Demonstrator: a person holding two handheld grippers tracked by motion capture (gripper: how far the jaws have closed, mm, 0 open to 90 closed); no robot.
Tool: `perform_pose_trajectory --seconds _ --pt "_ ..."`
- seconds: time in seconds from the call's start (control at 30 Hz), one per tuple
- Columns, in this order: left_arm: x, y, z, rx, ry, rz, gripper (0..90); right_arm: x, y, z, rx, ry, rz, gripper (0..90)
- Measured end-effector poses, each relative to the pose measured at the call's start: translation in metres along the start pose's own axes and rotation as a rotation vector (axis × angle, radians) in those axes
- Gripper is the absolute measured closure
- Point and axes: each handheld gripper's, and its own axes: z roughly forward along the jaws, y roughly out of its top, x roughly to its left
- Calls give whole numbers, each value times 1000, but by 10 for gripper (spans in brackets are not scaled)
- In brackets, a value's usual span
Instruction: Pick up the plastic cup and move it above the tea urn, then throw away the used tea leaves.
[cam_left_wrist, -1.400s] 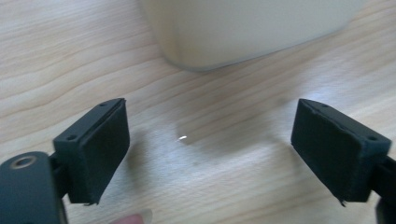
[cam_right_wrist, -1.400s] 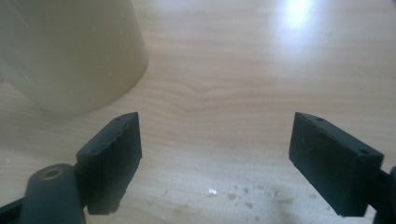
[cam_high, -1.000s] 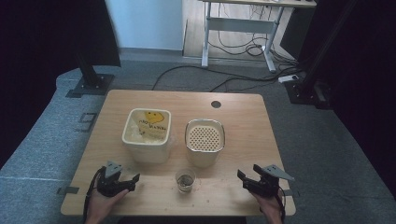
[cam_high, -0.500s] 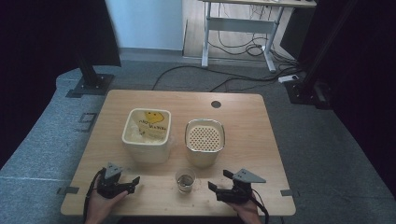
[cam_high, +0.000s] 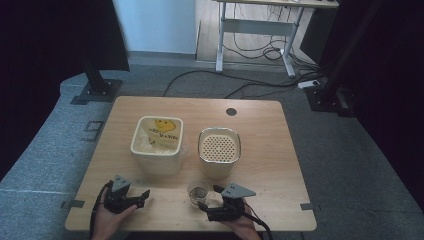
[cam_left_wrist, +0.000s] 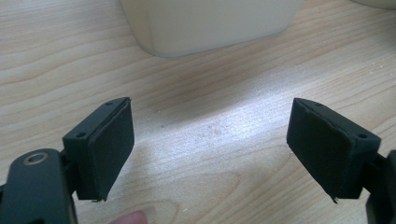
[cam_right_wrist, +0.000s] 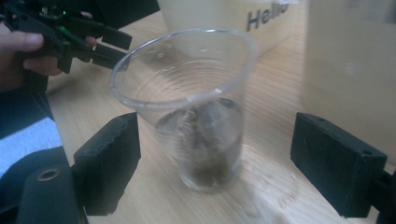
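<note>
The small clear plastic cup (cam_right_wrist: 194, 112), holding some dark lumpy stuff, is standing low centre on the wooden desk (cam_high: 265, 130), between the right gripper (cam_high: 208, 207)'s spread fingers (cam_right_wrist: 109, 163). It is looking thin, light and crushable, so mid-wall grasping suits. The perforated-lid beige container (cam_high: 219, 150) is crowding behind; the left gripper (cam_high: 142, 196) is idling open beside the cream tub (cam_high: 156, 145).

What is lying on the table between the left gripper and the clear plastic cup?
Nothing. In the high view, bare wood separates the left gripper from the clear plastic cup. The right gripper is at the cup's other side.
</note>
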Motion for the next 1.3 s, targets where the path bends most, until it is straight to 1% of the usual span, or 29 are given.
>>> perform_pose_trajectory --seconds 0.03,0.07,0.1,0.13,0.17,0.2,0.23,0.27,0.3,0.33,0.37,0.43,0.47,0.5,0.6,0.63,0.67,0.77,0.8,0.83,0.87,0.93,0.97,1.0,1.07,1.1,1.13,1.2,1.3 --pt "0 0 1 1 0 0 152 2 2 4 4 -3 -16 163" --pt "0 0 1 6 -2 4 152 3 4 15 15 1 -22 181" --pt "0 0 1 6 -2 5 152 2 5 20 22 0 -24 197" --pt "0 0 1 6 -2 4 152 2 5 20 22 0 -24 197" --pt "0 0 1 4 -2 3 152 2 6 25 24 2 -29 225" --pt "1 -1 0 6 -2 6 152 3 8 30 21 16 -46 312" --pt "1 -1 0 6 -2 6 152 3 8 30 21 16 -46 312" --pt "2 -2 0 7 -2 1 152 4 8 32 25 -2 -63 325" --pt "3 -2 0 10 -1 3 152 5 9 32 25 -12 -68 339" --pt "4 -3 0 9 0 -3 152 4 8 30 19 -14 -64 370" --pt "4 -3 0 9 0 -3 152 4 8 30 19 -14 -64 370" --pt "5 -3 -1 10 -1 0 152 1 8 26 10 -35 -50 379" --pt "4 -3 -2 9 -2 0 152 -2 9 19 -10 -47 -30 385" --pt "4 -3 -2 9 -2 2 152 -2 9 19 -10 -47 -30 385" --pt "4 -3 -2 13 -3 5 151 -6 15 4 -68 -77 -6 389" --pt "4 -4 -2 14 -3 6 152 -11 19 -10 -109 -98 9 390" --pt "4 -4 -2 14 -3 6 152 -11 19 -10 -109 -98 9 390" --pt "5 -4 -1 12 -5 2 152 -17 24 -29 -151 -130 15 393" --pt "5 -4 -1 12 -7 -1 151 -19 26 -36 -162 -150 14 393" --pt "6 -4 -1 11 -9 -6 151 -24 29 -50 -184 -196 15 396" --pt "6 -4 -1 10 -9 -11 151 -24 29 -50 -184 -196 15 396" --pt "7 -4 0 11 -10 -12 151 -31 32 -64 -206 -243 17 397" --pt "7 -4 0 11 -10 -13 151 -37 34 -72 -219 -277 29 399" --pt "7 -3 0 12 -12 -14 151 -37 34 -72 -219 -277 29 399" --pt "7 -3 1 12 -14 -11 152 -44 35 -80 -234 -305 48 400" --pt "6 -3 1 12 -13 -10 153 -50 34 -87 -251 -331 67 400" --pt "5 -3 2 12 -14 -8 153 -50 34 -87 -251 -331 67 400" --pt "4 -4 2 13 -15 -5 153 -54 34 -91 -269 -356 85 399" --pt "4 -4 2 13 -17 -4 152 -60 37 -96 -288 -380 101 400"
